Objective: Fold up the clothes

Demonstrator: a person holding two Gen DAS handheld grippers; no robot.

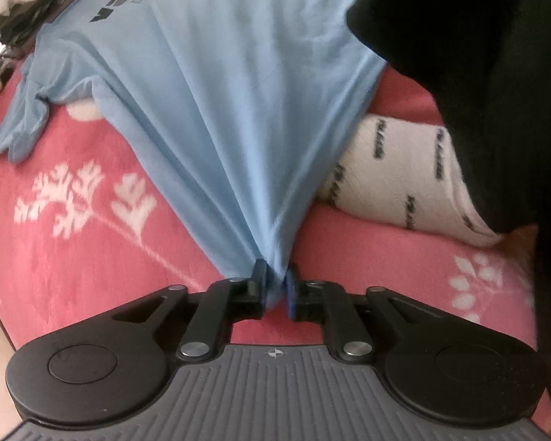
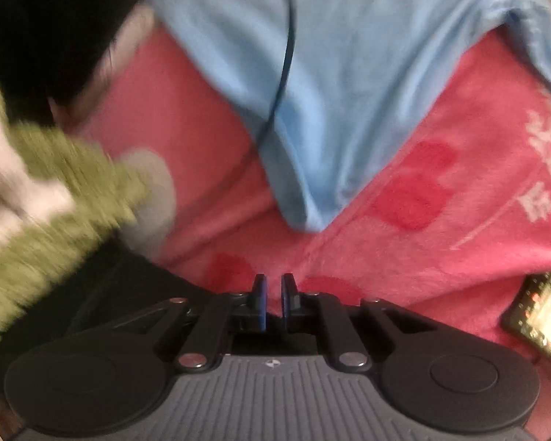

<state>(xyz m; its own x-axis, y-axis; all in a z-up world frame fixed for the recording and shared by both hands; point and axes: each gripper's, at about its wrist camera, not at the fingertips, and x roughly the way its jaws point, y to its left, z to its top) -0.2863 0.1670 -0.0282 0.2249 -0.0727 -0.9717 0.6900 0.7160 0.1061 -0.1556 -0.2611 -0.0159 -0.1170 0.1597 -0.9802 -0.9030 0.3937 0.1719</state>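
From the left wrist view, the left gripper (image 1: 275, 286) points down at a pink blanket (image 1: 103, 250) with white leaf prints. Between its blue pads (image 1: 259, 279) runs a bunched edge of a light blue T-shirt (image 1: 209, 84), which fans out ahead of the fingers and up the frame, one short sleeve lying off to the left and dark lettering at the far end. The jaws stand only a little apart with the cloth gathered between them; the picture does not settle whether they press on it or have let go, so I cannot tell. To the right of the fingers lies a white towel (image 1: 396, 172) with small dark marks, partly under a black garment (image 1: 477, 73).

From the right wrist view, the right gripper (image 2: 274, 294) hangs over the same blanket with a narrow gap between its pads and nothing in it. The shirt's near corner (image 2: 305, 217) lies just ahead of the fingertips, apart from them. A green-and-white piece of clothing (image 2: 55, 198) sits to the left, and a phone (image 2: 540, 316) with a lit screen to the right.

The shirt looks thin, light and limp (it drapes in long soft creases), so it should slide easily on the fleece and sag wherever unsupported. My judgement is that hem corners or shoulder seams give the surest hold, pinching both layers together.
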